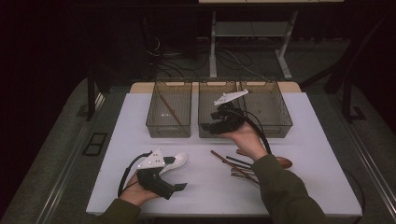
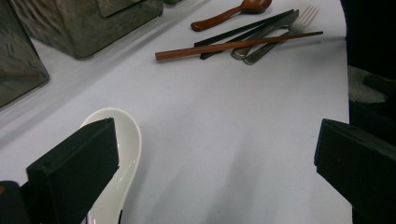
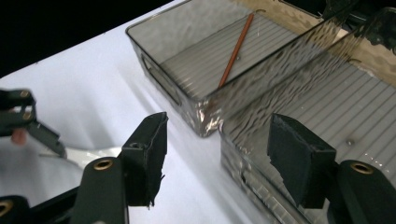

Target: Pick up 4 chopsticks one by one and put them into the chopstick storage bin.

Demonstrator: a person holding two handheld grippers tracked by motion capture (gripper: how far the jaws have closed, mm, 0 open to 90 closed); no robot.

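3 bins (image 1: 168, 122) in row at table's (image 1: 317, 140) 12 o'clock edge; chopstick (image 1: 171, 111) in 9 o'clock bin. Cutlery pile (image 1: 238, 167) at 5 o'clock, spoon (image 1: 176, 162) at 7.

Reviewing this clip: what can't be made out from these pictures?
- Cutlery pile, high view: the right sleeve covers part of it; the count is unclear.
- White spoon, left gripper view: its handle is cut off by the bottom edge and a left gripper finger.
- Middle bin, right gripper view: the right gripper fingers and the frame edge hide part of its floor.
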